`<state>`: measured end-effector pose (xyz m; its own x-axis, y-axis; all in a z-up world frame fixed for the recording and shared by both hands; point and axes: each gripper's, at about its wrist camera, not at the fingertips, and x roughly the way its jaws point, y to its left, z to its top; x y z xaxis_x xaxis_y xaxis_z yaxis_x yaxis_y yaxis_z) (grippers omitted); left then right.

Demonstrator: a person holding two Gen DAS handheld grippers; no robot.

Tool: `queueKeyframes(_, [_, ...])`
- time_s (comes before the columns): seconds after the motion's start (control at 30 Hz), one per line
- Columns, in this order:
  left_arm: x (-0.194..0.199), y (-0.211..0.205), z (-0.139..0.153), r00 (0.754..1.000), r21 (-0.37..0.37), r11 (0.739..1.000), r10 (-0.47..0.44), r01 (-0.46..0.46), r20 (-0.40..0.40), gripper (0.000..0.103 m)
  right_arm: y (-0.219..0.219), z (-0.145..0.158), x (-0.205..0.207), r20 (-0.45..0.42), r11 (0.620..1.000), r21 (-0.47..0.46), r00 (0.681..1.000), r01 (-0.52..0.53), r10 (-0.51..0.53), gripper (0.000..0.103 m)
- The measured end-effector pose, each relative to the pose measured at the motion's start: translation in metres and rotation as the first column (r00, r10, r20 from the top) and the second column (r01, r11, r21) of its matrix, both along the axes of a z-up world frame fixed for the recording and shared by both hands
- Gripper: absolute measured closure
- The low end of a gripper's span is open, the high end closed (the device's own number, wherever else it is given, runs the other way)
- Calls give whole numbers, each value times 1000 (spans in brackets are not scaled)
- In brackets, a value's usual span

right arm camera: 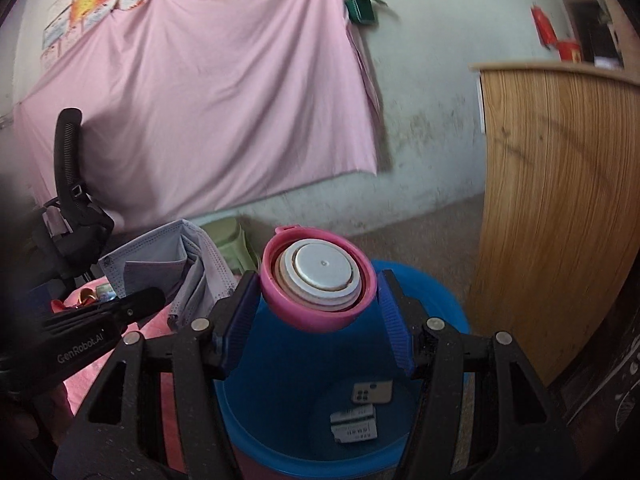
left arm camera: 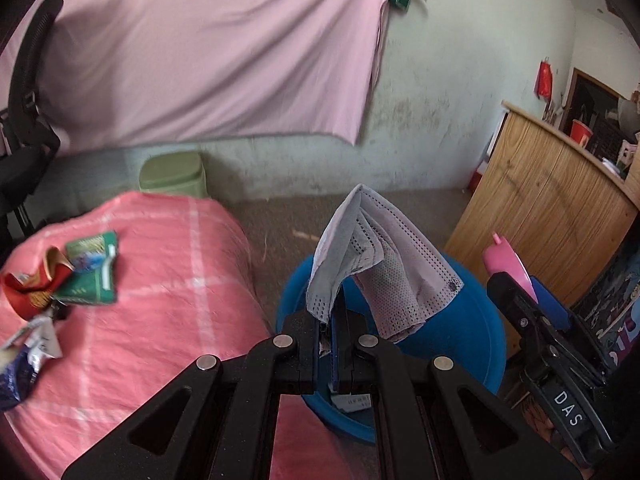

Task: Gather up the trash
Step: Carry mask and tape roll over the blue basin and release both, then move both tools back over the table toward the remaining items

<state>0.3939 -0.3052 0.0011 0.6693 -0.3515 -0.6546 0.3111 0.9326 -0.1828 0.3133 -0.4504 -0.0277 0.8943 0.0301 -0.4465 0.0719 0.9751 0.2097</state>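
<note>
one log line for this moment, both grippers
left gripper: shut on face mask | right gripper: holds pink lid | both over blue bin

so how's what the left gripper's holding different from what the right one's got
The left gripper is shut on a limp, pleated grey face mask that folds and droops; the right gripper holds a rigid round pink lid with a white insert. The mask is pinched thin between nearly closed jaws; the lid keeps the right jaws wide apart. Both hang above the blue bin.

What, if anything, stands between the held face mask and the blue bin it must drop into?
Nothing visible does. The left gripper holds the face mask over the open blue bin, with clear space beneath it.
</note>
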Motion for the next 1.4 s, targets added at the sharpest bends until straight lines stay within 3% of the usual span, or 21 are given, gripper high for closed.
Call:
queueKeyframes(0.2, [20, -10, -22, 991, 1, 1000, -14, 15, -135, 99, -7, -18, 12, -87, 999, 50, 996, 10, -6, 24])
queueKeyframes(0.53, [19, -6, -28, 989, -14, 1000, -18, 16, -149, 79, -16, -22, 18, -107, 998, 62, 994, 9, -2, 23])
queueKeyframes(0.63, [13, 1, -23, 991, -23, 1000, -11, 9, -132, 74, -16, -21, 18, -103, 998, 60, 995, 11, -4, 23])
queueKeyframes(1.07, [-6, 37, 9, 997, -45, 996, 77, -77, -5, 71, -4, 0, 10, -19, 999, 35, 1000, -5, 6, 22])
queueKeyframes(1.2, [-21, 61, 22, 987, -60, 988, 148, -143, 69, 65, 9, 13, 4, 32, 1000, 17, 999, -23, 22, 16])
queueKeyframes(1.27, [-31, 78, 28, 975, -79, 980, 193, -185, 108, 55, 16, 19, 1, 61, 1000, 8, 998, -30, 29, 11])
queueKeyframes(1.4, [-48, 105, 39, 950, -104, 964, 261, -246, 174, 46, 32, 29, -7, 121, 998, -17, 991, -58, 59, 3])
